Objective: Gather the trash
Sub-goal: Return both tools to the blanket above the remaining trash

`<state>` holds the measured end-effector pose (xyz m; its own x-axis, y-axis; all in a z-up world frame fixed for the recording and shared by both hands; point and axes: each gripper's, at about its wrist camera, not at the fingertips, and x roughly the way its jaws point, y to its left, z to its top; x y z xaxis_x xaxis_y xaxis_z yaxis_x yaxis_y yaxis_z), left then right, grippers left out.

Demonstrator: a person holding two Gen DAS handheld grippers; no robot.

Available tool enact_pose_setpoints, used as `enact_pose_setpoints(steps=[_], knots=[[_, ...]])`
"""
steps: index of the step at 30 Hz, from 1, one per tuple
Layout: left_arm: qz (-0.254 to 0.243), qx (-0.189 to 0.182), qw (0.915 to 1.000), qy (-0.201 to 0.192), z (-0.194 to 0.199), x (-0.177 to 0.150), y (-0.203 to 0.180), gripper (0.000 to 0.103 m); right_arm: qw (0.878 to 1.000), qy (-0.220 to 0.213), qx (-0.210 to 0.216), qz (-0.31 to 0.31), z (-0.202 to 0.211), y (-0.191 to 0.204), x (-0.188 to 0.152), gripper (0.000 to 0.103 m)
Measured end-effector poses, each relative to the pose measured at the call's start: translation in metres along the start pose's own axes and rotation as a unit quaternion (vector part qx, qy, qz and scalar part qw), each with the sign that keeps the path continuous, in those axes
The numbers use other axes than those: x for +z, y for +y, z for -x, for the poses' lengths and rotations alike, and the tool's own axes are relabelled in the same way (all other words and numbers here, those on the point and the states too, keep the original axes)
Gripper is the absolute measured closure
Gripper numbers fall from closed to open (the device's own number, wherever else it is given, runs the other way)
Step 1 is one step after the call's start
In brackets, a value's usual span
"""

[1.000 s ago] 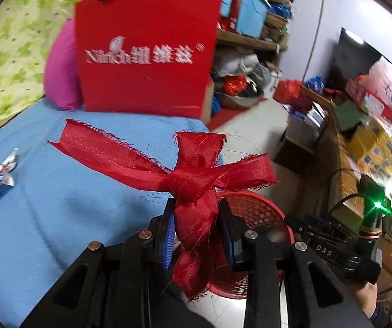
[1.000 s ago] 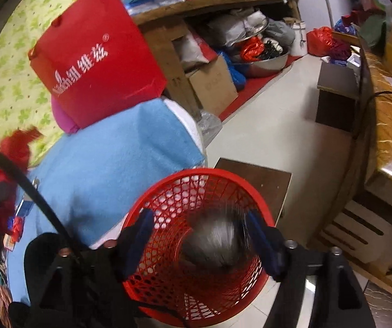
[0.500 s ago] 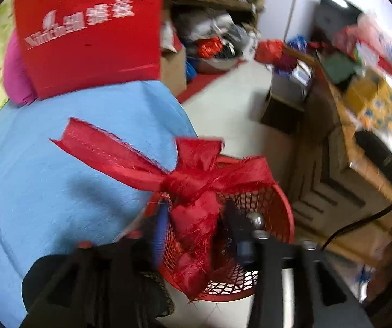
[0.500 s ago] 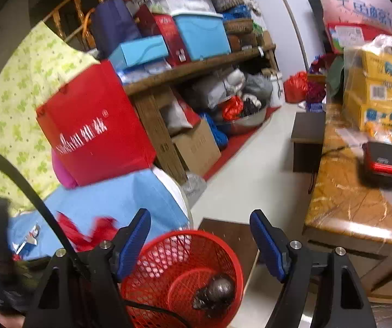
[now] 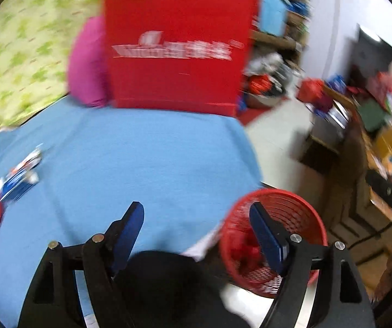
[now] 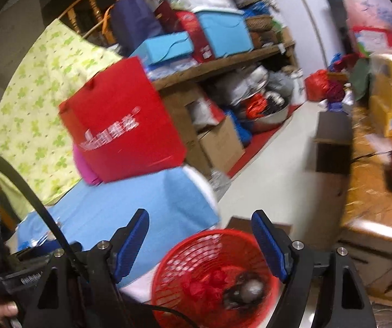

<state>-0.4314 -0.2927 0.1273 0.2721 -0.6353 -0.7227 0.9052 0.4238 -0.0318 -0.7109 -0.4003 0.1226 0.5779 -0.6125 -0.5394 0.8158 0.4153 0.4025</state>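
A red mesh basket (image 5: 310,218) stands on the floor beside the blue bed (image 5: 141,158). The red ribbon bow (image 6: 204,284) lies inside the basket (image 6: 185,248), next to a dark crumpled lump (image 6: 247,287). My left gripper (image 5: 196,218) is open and empty, over the bed's edge, its right finger in front of the basket. My right gripper (image 6: 200,227) is open and empty above the basket. Several blue and red wrappers (image 5: 12,180) lie on the bed at the left.
A red paper bag (image 5: 176,46) and a pink cushion (image 5: 86,63) stand at the bed's far end. Cluttered wooden shelves (image 6: 223,60) lie behind. A wooden table (image 6: 373,191) with boxes is at the right, a dark stool (image 6: 332,142) on the floor.
My left gripper opened and let go of the red bow, which now lies in the basket. The left gripper swung back over the bed. The right gripper rose above the basket.
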Motion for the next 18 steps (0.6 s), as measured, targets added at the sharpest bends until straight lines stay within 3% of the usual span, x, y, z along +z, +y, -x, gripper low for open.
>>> enact_pose_setpoints(steps=[3, 8, 12, 18], knots=[[0.044, 0.031, 0.9984, -0.016, 0.013, -0.008, 0.045, 0.023, 0.999, 0.043, 0.026, 0.001, -0.016, 0.023, -0.005, 0.023], [0.110, 0.072, 0.9908, -0.031, 0.033, -0.029, 0.117, 0.022, 0.994, 0.069, 0.076, 0.039, -0.027, 0.081, -0.015, 0.023], [0.167, 0.108, 0.9793, -0.037, 0.044, -0.050, 0.178, 0.022, 0.986, 0.098, 0.106, 0.079, -0.042, 0.130, -0.026, 0.023], [0.245, 0.165, 0.9548, -0.032, 0.054, -0.089, 0.258, 0.022, 0.973, 0.128, 0.145, 0.123, -0.057, 0.197, -0.046, 0.023]])
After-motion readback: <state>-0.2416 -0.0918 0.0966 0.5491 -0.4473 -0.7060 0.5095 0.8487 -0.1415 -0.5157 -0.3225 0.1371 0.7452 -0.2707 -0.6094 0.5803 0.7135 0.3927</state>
